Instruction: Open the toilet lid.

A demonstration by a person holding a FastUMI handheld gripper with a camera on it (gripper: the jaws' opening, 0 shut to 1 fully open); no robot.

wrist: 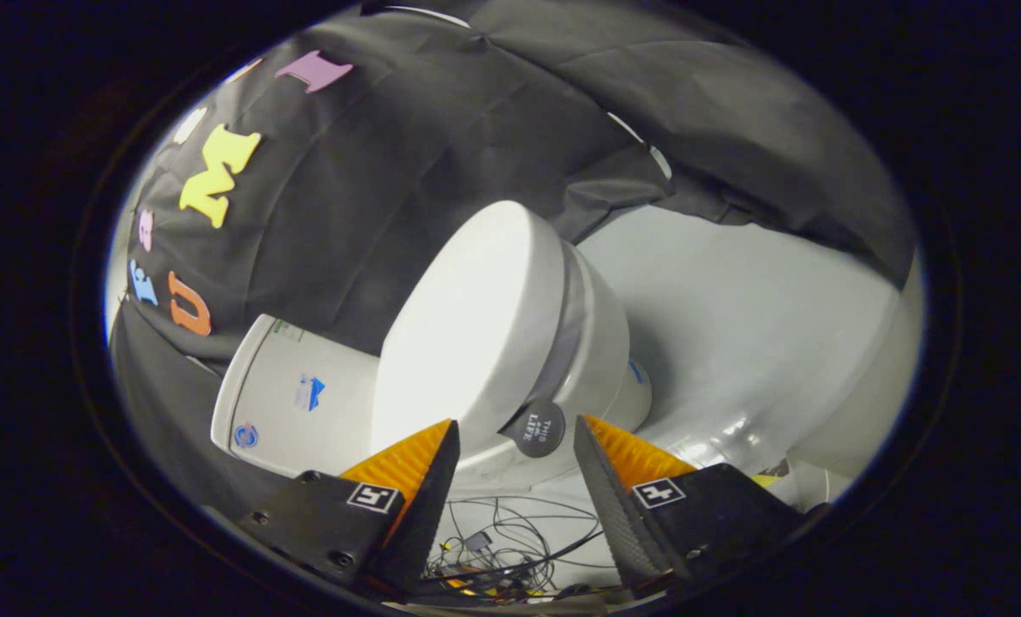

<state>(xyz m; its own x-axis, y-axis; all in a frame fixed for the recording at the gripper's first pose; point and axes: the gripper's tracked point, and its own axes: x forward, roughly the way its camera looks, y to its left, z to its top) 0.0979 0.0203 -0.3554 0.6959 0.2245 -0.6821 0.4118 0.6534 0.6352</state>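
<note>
Just ahead of the gripper [515,433], between its 2 fingertips and slightly beyond them, sits a round dark tab [534,428] fixed to the front edge of the toilet lid [468,317]. The fingers are spread wide, with a clear gap on either side of the tab; neither finger touches it. Whether the tab lies level with the tips or a little past them cannot be judged from this angle.

The lid is white, smooth and oval. It appears tilted in the view because the gripper is rolled to one side. It lies down on the toilet bowl [605,343], whose white rim shows along the lid's far side. Lid not yet raised.

Behind the lid stands the white cistern [292,398], carrying 2 small blue stickers and a third mark near its top edge; none is legible here. Black cloth [373,171] hangs behind the cistern and over the top of the booth. A pale floor [759,326] stretches beyond the bowl, with a glossy patch near the base.

Below the fingers, a tangle of thin cables [510,548] lies on the floor.
</note>
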